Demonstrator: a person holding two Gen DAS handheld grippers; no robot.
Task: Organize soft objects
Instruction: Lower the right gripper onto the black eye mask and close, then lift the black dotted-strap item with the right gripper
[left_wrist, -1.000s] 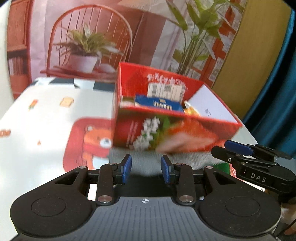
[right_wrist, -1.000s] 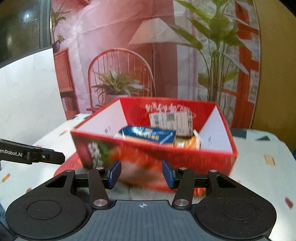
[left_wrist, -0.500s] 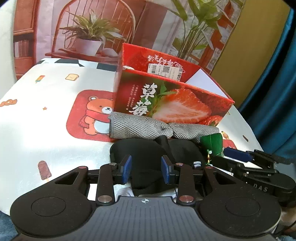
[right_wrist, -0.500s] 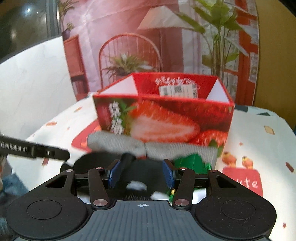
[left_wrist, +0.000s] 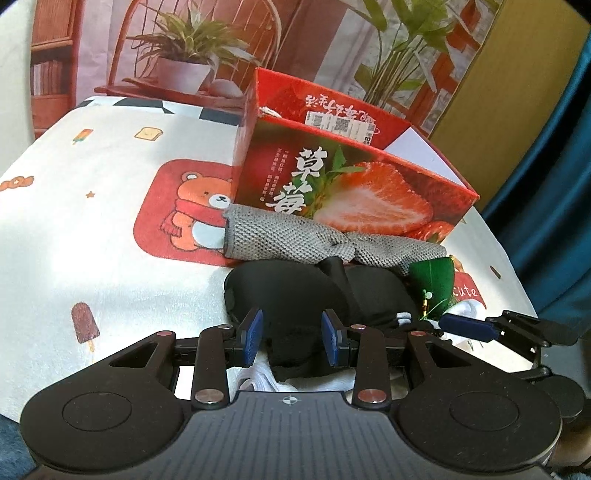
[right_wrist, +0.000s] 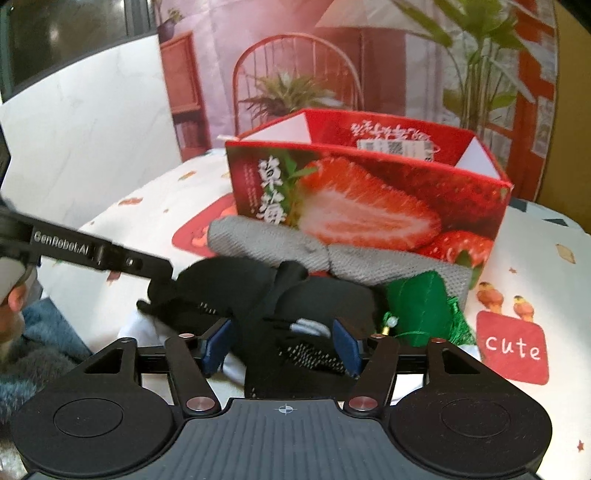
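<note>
My left gripper (left_wrist: 291, 338) hangs open over the black cloth (left_wrist: 295, 295), gripping nothing. The grey cloth (left_wrist: 295, 236) lies against the strawberry box (left_wrist: 351, 184); I can't see inside it. My right gripper (right_wrist: 282, 349) gapes over the same pile, green pouch (right_wrist: 417, 306) beside.

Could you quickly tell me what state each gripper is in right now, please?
Left gripper: open, holding nothing, over the black fabric.
Right gripper: open, holding nothing.

Both grippers lowered from above the strawberry box (left_wrist: 354, 192), its contents now hidden behind the front wall, left gripper (left_wrist: 291, 338) now spread over the black eye mask (left_wrist: 288, 295), right gripper (right_wrist: 282, 345) likewise over black fabric (right_wrist: 295, 354), grey mesh cloth (left_wrist: 295, 236) newly visible beyond.
</note>
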